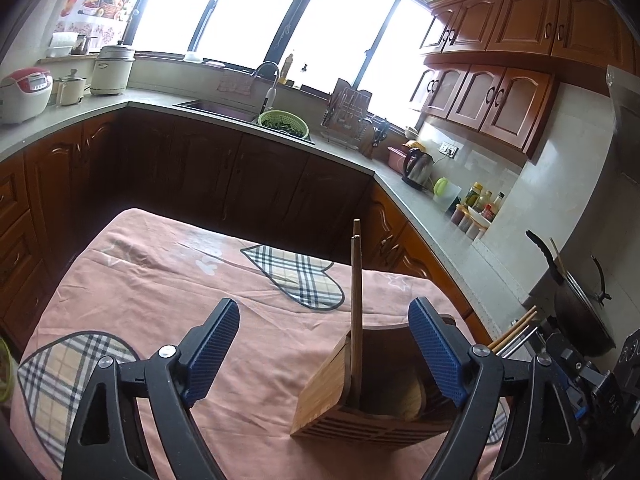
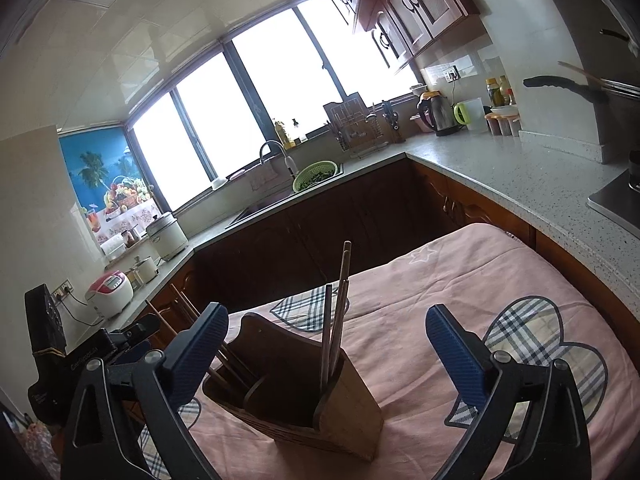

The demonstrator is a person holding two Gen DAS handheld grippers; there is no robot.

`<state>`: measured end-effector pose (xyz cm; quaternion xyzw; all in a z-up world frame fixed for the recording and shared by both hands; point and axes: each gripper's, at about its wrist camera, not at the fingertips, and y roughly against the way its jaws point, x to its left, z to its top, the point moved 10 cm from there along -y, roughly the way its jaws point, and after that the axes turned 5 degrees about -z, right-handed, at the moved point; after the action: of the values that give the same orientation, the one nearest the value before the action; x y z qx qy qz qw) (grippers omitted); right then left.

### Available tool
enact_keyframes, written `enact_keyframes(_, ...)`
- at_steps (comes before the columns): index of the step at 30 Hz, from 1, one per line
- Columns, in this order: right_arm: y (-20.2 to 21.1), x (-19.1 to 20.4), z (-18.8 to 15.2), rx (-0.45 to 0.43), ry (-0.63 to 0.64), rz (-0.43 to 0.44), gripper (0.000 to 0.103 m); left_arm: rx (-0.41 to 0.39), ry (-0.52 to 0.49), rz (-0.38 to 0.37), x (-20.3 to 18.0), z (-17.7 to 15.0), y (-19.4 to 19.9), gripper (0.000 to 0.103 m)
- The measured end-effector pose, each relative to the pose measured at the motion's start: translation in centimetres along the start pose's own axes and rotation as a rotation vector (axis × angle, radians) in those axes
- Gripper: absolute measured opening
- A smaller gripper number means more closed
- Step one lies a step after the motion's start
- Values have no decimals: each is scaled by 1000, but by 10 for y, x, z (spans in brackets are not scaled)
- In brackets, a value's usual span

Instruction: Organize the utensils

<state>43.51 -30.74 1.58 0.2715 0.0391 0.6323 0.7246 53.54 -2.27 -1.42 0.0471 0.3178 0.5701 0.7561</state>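
Note:
A wooden utensil holder (image 1: 344, 396) stands on the pink tablecloth (image 1: 168, 292); it also shows in the right wrist view (image 2: 304, 396). Brown chopsticks (image 1: 356, 312) stand upright in one corner of it, also in the right wrist view (image 2: 336, 320). More chopsticks (image 2: 188, 320) lean at the holder's left side, partly hidden behind the left finger. My left gripper (image 1: 324, 348) is open and empty, with the holder low between its fingers. My right gripper (image 2: 326, 348) is open and empty, just above the holder.
The table is covered with a pink cloth with plaid hearts (image 2: 532, 360). Kitchen counters (image 1: 424, 216) run around it with a sink, a green colander (image 1: 284, 123), a kettle (image 1: 418, 166), a rice cooker (image 1: 24, 94) and bottles. A wok (image 1: 580, 312) sits at the right.

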Motion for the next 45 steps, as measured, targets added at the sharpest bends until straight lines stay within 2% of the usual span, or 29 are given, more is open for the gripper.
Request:
enact_keyframes(14, 26, 9, -8, 3, 19, 17, 101, 4, -18, 18, 5, -14, 43, 90)
enact_keyframes(20, 46, 14, -16, -3, 34, 24, 101, -14, -41, 34, 5, -24, 80, 93)
enact_keyframes(25, 66, 19, -28, -8, 46, 35, 101, -35, -45, 89, 10, -45, 118, 98)
enact_keyframes(34, 108, 25, -59, -19, 89, 55, 101, -24, -69, 158, 2, -90, 180, 101)
enact_keyframes(45, 162, 42, -109, -44, 253, 58, 103, -39, -110, 165, -10, -126, 238, 102)
